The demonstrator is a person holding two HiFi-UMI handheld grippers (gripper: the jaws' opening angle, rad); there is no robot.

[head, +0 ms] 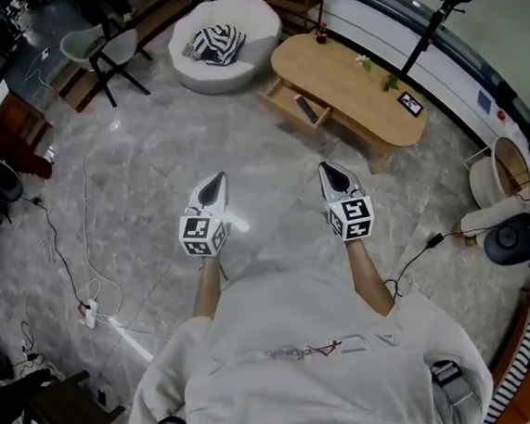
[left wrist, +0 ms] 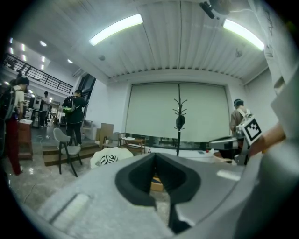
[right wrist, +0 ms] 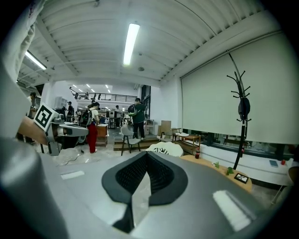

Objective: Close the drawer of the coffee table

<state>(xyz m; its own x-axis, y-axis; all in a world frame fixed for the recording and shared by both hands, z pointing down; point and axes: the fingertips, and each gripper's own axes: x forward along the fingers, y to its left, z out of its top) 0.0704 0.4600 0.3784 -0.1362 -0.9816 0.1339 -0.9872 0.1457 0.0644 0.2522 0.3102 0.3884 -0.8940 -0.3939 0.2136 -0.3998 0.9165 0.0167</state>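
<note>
Head view looks down past the person's white sweatshirt (head: 298,362) to two grey hand-held grippers with marker cubes, side by side over the grey marble floor (head: 132,191). The left gripper (head: 216,180) has its jaws pressed together on nothing, and so does the right gripper (head: 329,168); each gripper's own view shows the pads meeting with nothing between them.

Both point toward the task's thing, well apart ahead: one oval light-wood coffee table (head: 336,74). Its one shallow wooden drawer (head: 282,98) stands pulled out on the side facing the person, with one dark flat object (head: 306,109) in it.

Closing looks not yet begun: the approach, contact with the drawer front and the push all remain.

On the tabletop stand one small red bottle (head: 321,34), two small plants (head: 389,81) and one black picture frame (head: 410,103). Beyond sits one white round pouffe (head: 246,17) bearing one striped cushion (head: 216,43).
</note>
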